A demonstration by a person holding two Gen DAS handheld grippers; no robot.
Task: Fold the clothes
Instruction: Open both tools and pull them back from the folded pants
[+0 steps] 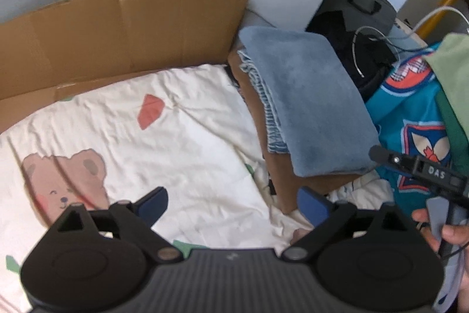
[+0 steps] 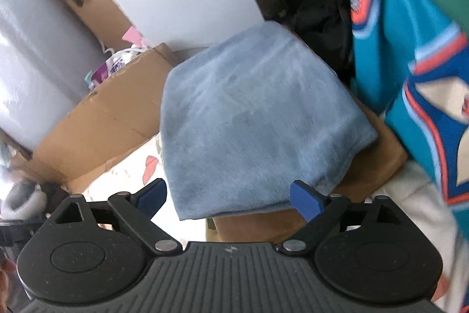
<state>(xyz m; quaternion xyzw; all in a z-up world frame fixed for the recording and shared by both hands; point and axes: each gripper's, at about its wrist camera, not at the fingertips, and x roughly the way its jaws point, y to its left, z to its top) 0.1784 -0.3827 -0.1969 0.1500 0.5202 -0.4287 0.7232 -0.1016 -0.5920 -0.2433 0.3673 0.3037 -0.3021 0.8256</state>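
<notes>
White bedding with a bear print covers the left part of the left wrist view, and a brown cardboard box stands behind it at 11 o'clock. The folded blue towel lies flat on a brown board at 1 o'clock; its long axis runs from 11 o'clock to 5 o'clock. A teal jersey lies at 3 o'clock. The left gripper has its fingers wide, nothing between them. In the right wrist view the right gripper also has wide, empty fingers above the towel's near edge.
</notes>
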